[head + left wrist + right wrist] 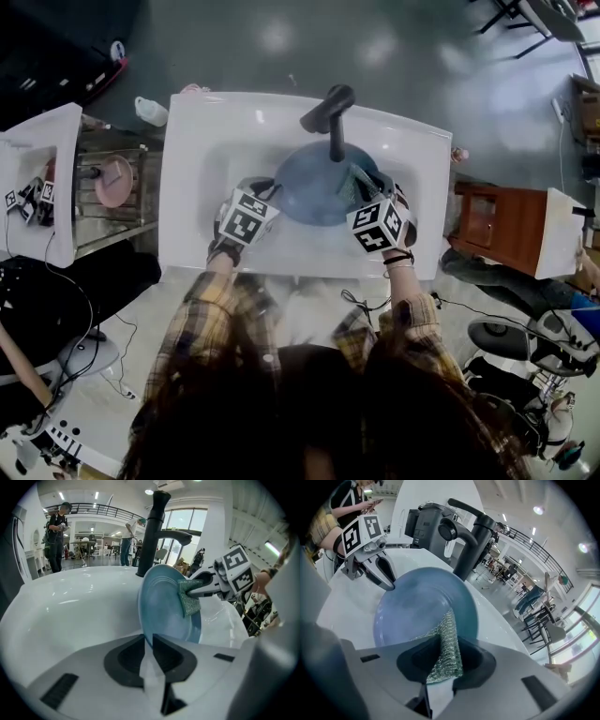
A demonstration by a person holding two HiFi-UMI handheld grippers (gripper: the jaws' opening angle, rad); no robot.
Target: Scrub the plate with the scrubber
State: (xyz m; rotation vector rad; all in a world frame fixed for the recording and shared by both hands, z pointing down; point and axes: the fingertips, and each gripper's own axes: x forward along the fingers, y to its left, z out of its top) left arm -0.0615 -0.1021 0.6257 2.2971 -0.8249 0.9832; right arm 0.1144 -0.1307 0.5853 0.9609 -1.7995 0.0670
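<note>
A blue plate [314,187] stands tilted on its edge in the white sink [202,178], just in front of the black faucet [330,112]. My left gripper [149,639] is shut on the plate's [161,611] near rim and holds it up. My right gripper [446,645] is shut on a silvery-green mesh scrubber [449,625], which lies against the plate's [412,606] face near its right side. From the left gripper view, the scrubber [190,603] hangs from the right gripper [186,588] onto the plate. The left gripper [389,581] shows at the plate's far rim in the right gripper view.
The faucet [152,531] rises right behind the plate. A rack with a pink plate [114,181] stands left of the sink, with a white bottle [150,111] behind it. A wooden chair [487,225] is at the right. People stand far off in the room.
</note>
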